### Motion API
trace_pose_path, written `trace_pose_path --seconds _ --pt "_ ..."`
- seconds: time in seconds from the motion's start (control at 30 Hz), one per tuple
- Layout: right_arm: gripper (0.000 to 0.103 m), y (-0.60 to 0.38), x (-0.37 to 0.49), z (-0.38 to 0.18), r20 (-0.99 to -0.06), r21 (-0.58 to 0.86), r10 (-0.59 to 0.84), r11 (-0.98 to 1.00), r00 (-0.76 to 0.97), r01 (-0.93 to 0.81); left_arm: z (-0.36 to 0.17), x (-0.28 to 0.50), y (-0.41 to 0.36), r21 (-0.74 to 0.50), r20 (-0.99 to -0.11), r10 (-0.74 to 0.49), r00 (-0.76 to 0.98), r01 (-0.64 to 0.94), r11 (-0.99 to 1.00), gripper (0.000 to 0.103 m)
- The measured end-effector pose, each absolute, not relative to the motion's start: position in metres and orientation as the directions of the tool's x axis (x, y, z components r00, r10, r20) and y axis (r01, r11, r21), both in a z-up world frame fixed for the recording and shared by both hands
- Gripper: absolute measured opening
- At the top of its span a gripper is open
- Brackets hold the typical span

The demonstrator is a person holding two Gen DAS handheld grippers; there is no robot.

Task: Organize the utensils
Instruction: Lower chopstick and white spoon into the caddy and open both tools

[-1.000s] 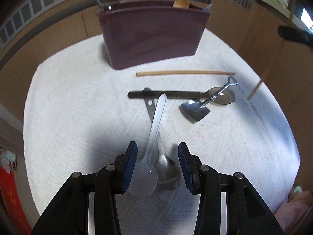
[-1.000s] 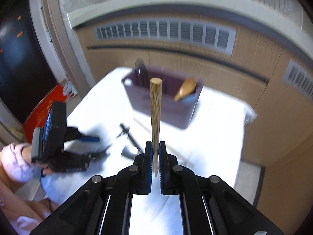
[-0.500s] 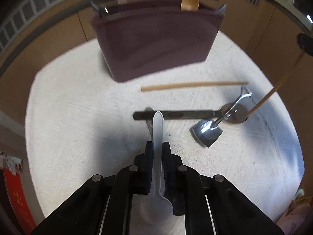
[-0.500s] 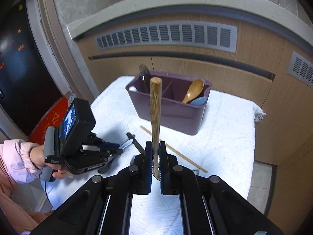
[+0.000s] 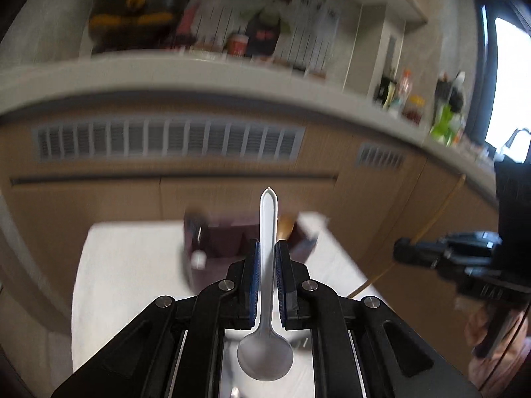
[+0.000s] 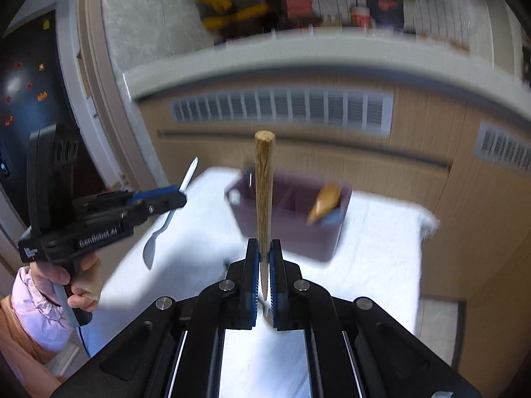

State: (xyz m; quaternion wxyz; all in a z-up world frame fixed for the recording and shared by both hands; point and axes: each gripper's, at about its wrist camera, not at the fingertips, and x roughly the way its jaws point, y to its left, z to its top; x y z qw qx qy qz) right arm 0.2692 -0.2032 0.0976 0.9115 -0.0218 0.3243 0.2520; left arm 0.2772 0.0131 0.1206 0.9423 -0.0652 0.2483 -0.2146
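I observe the white-clothed table carrying the purple utensil bin, a wooden spoon standing in its right compartment. My left gripper has its fingers narrowed onto the handle of the white plastic spoon, bowl toward the camera, held above the table. My right gripper pinches a wooden chopstick, pointing forward.

The spoon looks like translucent white plastic, smooth and faintly glossy. The chopstick is pale wood with visible grain, matt. The bin is smooth, dull purple plastic. A white, rough-textured cloth covers the counter. Each claw is matt black plastic with ribbed blue pads.
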Motion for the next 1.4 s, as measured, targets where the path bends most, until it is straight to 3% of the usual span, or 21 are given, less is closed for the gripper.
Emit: trace_pose_path --seconds 0.17,0.37,0.83,0.97,1.1,1.17,1.2,1.23,1.27,1.3,1.4 --pt "0.004 -0.201 0.288 0.162 -0.485 0.048 0.416 0.891 0.769 -0.451 0.171 0.322 0.007 -0.281 -0.307 -0.479 0.822 0.403 0.871 0.01" --pt "0.004 -0.192 0.337 0.16 -0.506 0.037 0.371 0.911 0.779 -0.41 0.163 0.369 0.004 -0.288 -0.244 -0.427 0.871 0.355 0.889 0.01" --pt "0.004 -0.176 0.408 0.062 -0.705 0.104 0.339 0.918 0.623 -0.383 0.066 0.411 -0.003 -0.291 -0.342 -0.389 0.855 0.297 0.909 0.011" --pt "0.011 -0.176 0.414 0.046 -0.736 0.13 0.358 0.908 0.575 -0.398 0.043 0.417 0.001 -0.332 -0.405 -0.395 0.825 0.27 0.904 0.012" --pt "0.025 -0.18 0.414 0.041 -0.729 0.13 0.356 0.911 0.585 -0.392 0.04 0.408 0.012 -0.35 -0.435 -0.382 0.815 0.238 0.906 0.013" --pt "0.025 -0.186 0.405 0.045 -0.709 0.114 0.342 0.919 0.617 -0.378 0.046 0.396 0.02 -0.346 -0.44 -0.367 0.82 0.222 0.912 0.022" --pt "0.028 -0.187 0.401 0.047 -0.699 0.099 0.332 0.922 0.633 -0.374 0.047 0.391 0.023 -0.337 -0.45 -0.349 0.822 0.205 0.919 0.033" --pt "0.036 -0.189 0.394 0.049 -0.685 0.08 0.321 0.926 0.655 -0.37 0.049 0.384 0.028 -0.331 -0.459 -0.332 0.824 0.188 0.925 0.042" --pt "0.043 -0.192 0.385 0.053 -0.667 0.056 0.304 0.931 0.681 -0.361 0.049 0.377 0.033 -0.331 -0.466 -0.325 0.823 0.178 0.927 0.044" --pt "0.057 -0.194 0.379 0.056 -0.649 0.037 0.29 0.935 0.703 -0.352 0.048 0.369 0.037 -0.33 -0.48 -0.316 0.819 0.166 0.929 0.046" --pt "0.079 -0.203 0.352 0.064 -0.575 -0.042 0.235 0.948 0.783 -0.315 0.039 0.347 0.045 -0.329 -0.523 -0.317 0.791 0.156 0.931 0.049"
